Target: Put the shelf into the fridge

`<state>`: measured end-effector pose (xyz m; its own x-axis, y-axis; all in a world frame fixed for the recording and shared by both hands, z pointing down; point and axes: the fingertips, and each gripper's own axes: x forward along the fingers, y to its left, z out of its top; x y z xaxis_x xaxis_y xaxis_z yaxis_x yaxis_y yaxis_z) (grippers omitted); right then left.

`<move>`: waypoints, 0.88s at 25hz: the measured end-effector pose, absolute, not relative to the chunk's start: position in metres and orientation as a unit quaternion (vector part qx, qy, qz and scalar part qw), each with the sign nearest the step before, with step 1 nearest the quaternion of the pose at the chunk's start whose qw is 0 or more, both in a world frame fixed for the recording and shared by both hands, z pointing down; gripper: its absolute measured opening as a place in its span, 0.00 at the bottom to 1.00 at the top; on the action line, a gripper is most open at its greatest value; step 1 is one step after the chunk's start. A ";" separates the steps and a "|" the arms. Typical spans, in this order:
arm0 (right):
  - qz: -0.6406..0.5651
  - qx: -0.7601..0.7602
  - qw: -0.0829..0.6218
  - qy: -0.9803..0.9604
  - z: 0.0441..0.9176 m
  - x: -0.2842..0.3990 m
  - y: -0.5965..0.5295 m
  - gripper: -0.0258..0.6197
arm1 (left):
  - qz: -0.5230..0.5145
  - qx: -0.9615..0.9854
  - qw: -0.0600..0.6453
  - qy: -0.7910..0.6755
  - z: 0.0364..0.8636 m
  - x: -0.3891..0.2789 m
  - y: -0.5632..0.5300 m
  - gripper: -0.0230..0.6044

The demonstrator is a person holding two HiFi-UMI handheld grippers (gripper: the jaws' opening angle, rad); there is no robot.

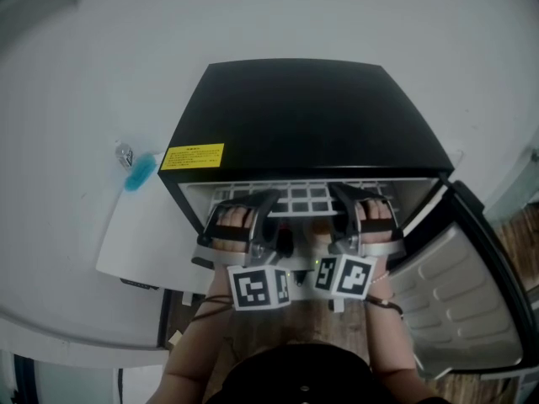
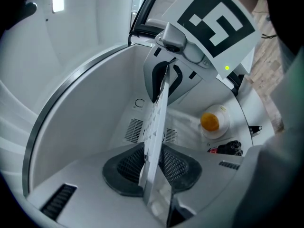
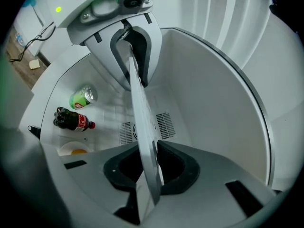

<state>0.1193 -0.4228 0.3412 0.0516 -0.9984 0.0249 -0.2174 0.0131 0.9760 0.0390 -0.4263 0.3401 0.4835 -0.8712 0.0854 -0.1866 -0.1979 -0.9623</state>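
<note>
A: From the head view, where are we keeping it?
B: We are holding the white plastic grid shelf point(image 1: 307, 196) flat in the mouth of the black box-shaped mini fridge point(image 1: 303, 108), partly inside, with the door point(image 1: 472, 284) hanging open on our right; the left gripper point(image 1: 268, 200) and the right gripper point(image 1: 338, 194) are each gripping its front edge

A: And in the left gripper view?
B: We are seeing the shelf point(image 2: 156, 127) edge-on between narrow jaws, both pads seemingly pressing its faces; a white bowl holding something orange point(image 2: 213, 122) and a dark red-labelled bottle point(image 2: 228, 147) are lying deeper in, to one side

A: The right gripper view?
B: Narrow jaws are clamping the same edge there, with a green drinks can point(image 3: 81, 98) lying beyond

A: How are we pushing well?
B: We are judging that both hands should be advancing together, keeping it level so neither side skews or jams, and clear of those items

A: Which way is it pointing?
B: Its long axis is running side to side across the opening, gripper to gripper, its back edge leading inward
</note>
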 end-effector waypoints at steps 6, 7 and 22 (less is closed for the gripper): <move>-0.420 0.568 0.436 -0.557 0.338 0.110 -0.414 0.23 | -0.315 -0.710 0.496 0.388 0.337 0.039 -0.419 0.28; -0.419 0.570 0.435 -0.557 0.336 0.109 -0.412 0.23 | -0.313 -0.711 0.496 0.388 0.336 0.039 -0.416 0.28; -0.385 0.582 0.417 -0.582 0.339 0.091 -0.354 0.23 | -0.303 -0.725 0.480 0.390 0.332 0.020 -0.367 0.28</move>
